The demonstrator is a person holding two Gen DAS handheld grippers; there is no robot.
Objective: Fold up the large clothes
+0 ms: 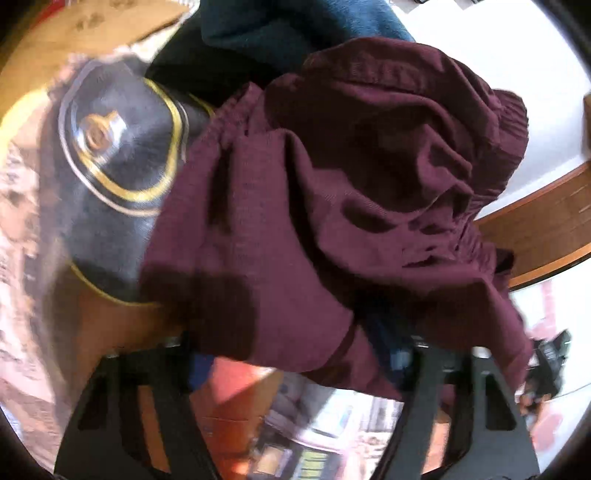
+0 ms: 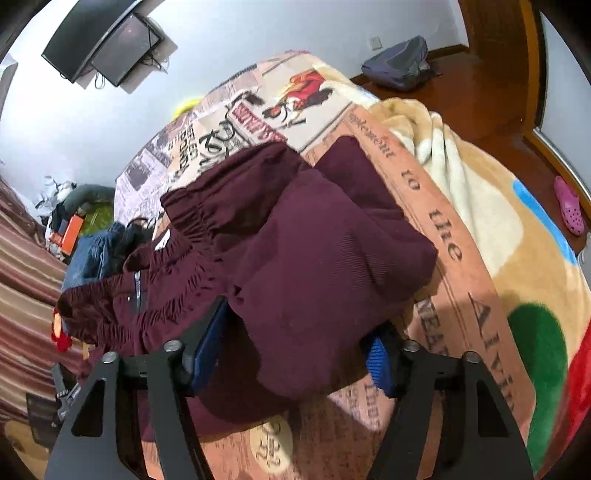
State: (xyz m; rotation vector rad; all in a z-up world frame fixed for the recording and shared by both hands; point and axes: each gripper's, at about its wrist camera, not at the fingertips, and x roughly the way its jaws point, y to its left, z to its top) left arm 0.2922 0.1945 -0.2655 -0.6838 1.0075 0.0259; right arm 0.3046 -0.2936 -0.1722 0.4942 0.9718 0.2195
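A maroon ribbed garment with an elastic waistband fills both views. In the left wrist view it (image 1: 332, 206) hangs bunched over my left gripper (image 1: 295, 354), whose jaws stand wide apart under the cloth with the tips hidden. In the right wrist view the garment (image 2: 295, 258) lies crumpled on the printed bedspread (image 2: 461, 295), and its lower edge drapes between the wide-open blue pads (image 2: 380, 365) of my right gripper (image 2: 291, 354).
A black garment with gold trim (image 1: 118, 166) and a blue one (image 1: 295, 29) lie beside the maroon cloth. A blue denim piece (image 2: 92, 254) lies left. A cream blanket (image 2: 480, 192) covers the bed's right side. Wooden floor (image 2: 491, 107), a bag (image 2: 399, 62), a pink shoe (image 2: 570, 210).
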